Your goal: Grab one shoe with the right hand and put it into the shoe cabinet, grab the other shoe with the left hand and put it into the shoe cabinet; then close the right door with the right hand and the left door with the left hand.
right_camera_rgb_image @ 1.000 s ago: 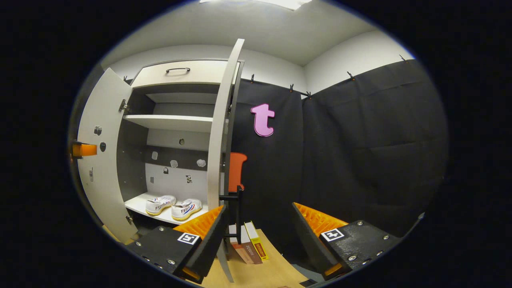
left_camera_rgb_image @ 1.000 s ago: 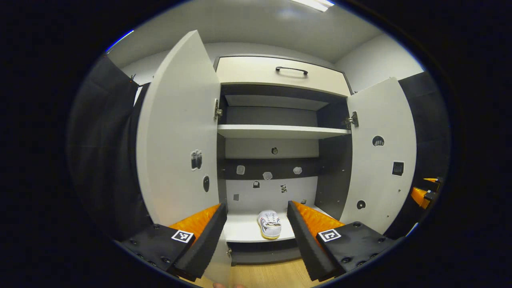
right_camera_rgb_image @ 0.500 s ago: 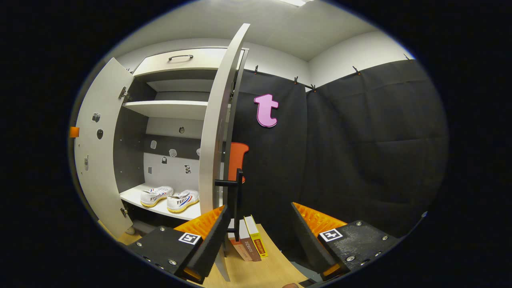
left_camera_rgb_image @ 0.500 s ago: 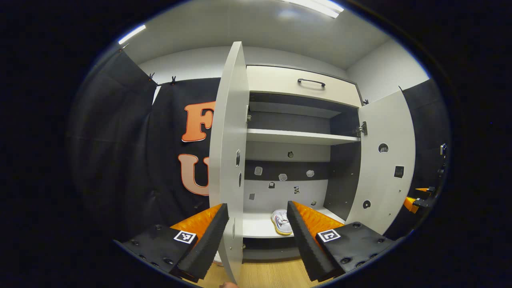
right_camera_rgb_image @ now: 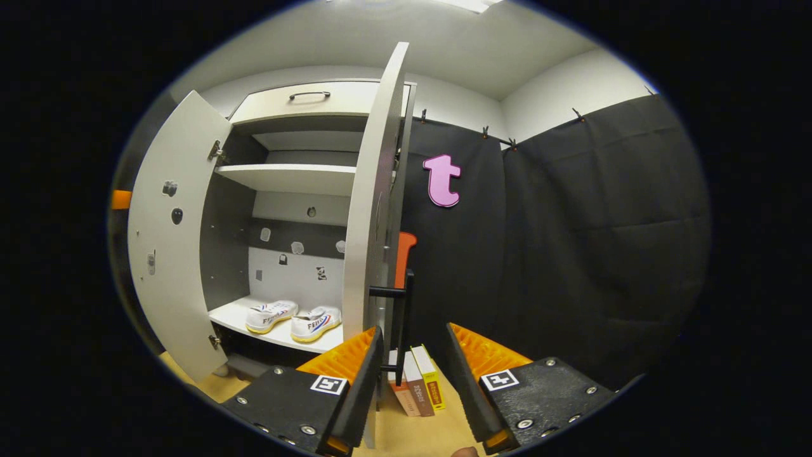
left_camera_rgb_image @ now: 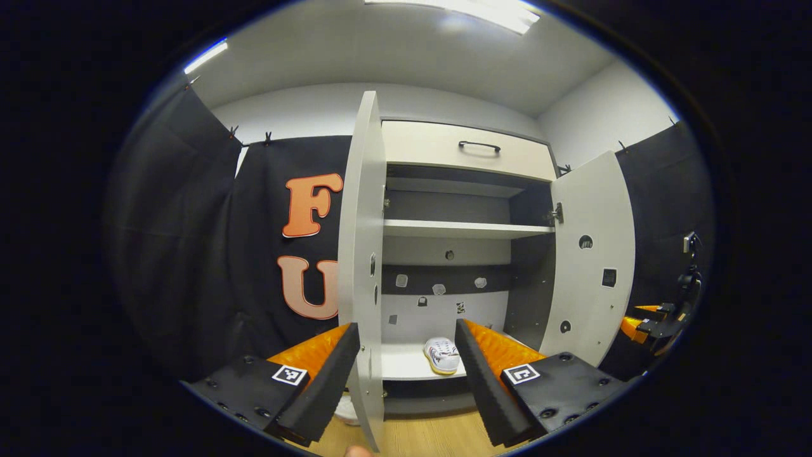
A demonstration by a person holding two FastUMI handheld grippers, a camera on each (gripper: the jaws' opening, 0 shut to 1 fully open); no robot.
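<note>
The shoe cabinet (left_camera_rgb_image: 466, 147) stands with both doors swung out. A white shoe (left_camera_rgb_image: 442, 355) rests on its lower shelf; in the right gripper view two white shoes (right_camera_rgb_image: 271, 315) (right_camera_rgb_image: 315, 324) lie there side by side. My left gripper (left_camera_rgb_image: 406, 381) is open and empty, with the left door (left_camera_rgb_image: 361, 254) edge-on just inside its left finger (left_camera_rgb_image: 330, 374). My right gripper (right_camera_rgb_image: 412, 381) is open, its jaws a narrow gap apart. The right door (right_camera_rgb_image: 374, 209) stands edge-on ahead of it, its black handle (right_camera_rgb_image: 405, 317) lined up with the gap.
Books (right_camera_rgb_image: 420, 387) stand on the wooden floor (right_camera_rgb_image: 406, 431) past the right door. Black cloth (right_camera_rgb_image: 583, 241) walls the booth on the right and behind the left door (left_camera_rgb_image: 190, 254). The other gripper (left_camera_rgb_image: 653, 320) hangs beyond the right door (left_camera_rgb_image: 590, 266).
My left gripper has swung left, so the left door turned edge-on. My right gripper has drawn its jaws closer together and lined up on the right door's handle.
</note>
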